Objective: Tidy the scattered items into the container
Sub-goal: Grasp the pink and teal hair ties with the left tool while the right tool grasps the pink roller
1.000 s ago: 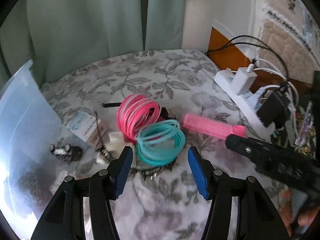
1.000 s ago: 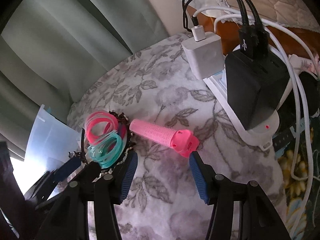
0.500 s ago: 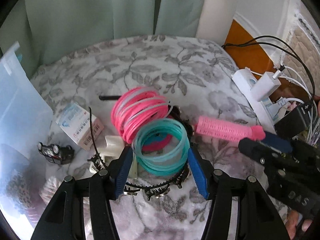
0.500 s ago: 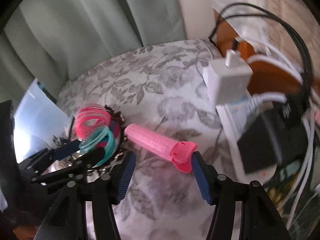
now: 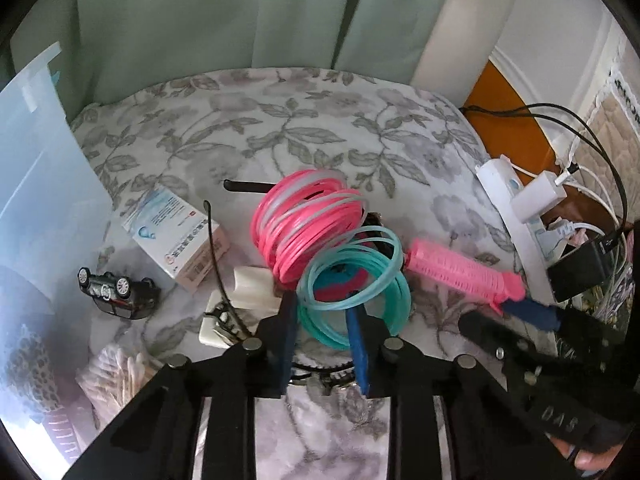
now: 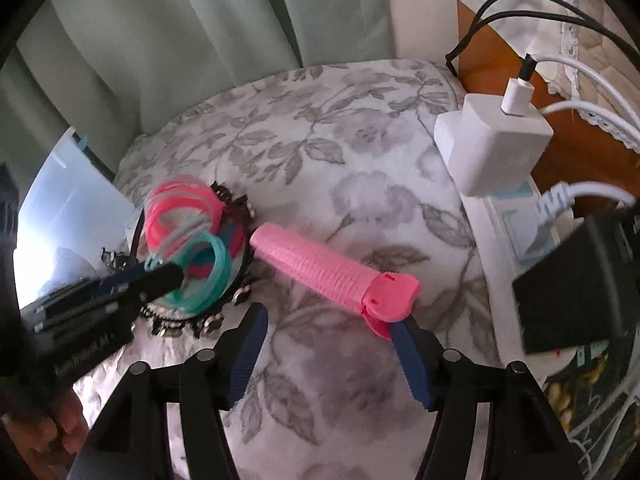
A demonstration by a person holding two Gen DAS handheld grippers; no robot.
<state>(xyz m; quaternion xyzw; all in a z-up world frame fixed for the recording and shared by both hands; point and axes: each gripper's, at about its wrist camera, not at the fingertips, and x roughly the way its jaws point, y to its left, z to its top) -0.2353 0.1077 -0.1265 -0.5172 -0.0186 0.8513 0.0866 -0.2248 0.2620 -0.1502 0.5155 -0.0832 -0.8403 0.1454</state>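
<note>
My left gripper (image 5: 322,312) is closed on the near side of a bundle of teal bangles (image 5: 360,284), which hangs linked to a bundle of pink bangles (image 5: 308,224). Both bundles are lifted off a black ornate mirror (image 6: 236,276). In the right wrist view the left gripper (image 6: 160,274) holds the teal bangles (image 6: 212,276) and pink bangles (image 6: 180,208). My right gripper (image 6: 328,324) is open, its right finger touching the flat end of a pink hair roller (image 6: 332,268) lying on the floral cloth. The roller also shows in the left wrist view (image 5: 464,270). A translucent container (image 5: 36,208) stands at the left.
A small medicine box (image 5: 176,236), a black toy car (image 5: 116,290), a white plug (image 5: 240,300) and cotton swabs (image 5: 116,372) lie at the left. A white power strip (image 6: 508,240) with chargers and cables runs along the right edge.
My left gripper has closed on the teal bangles and raised them with the pink ones. My right gripper has moved up to the roller's flat end.
</note>
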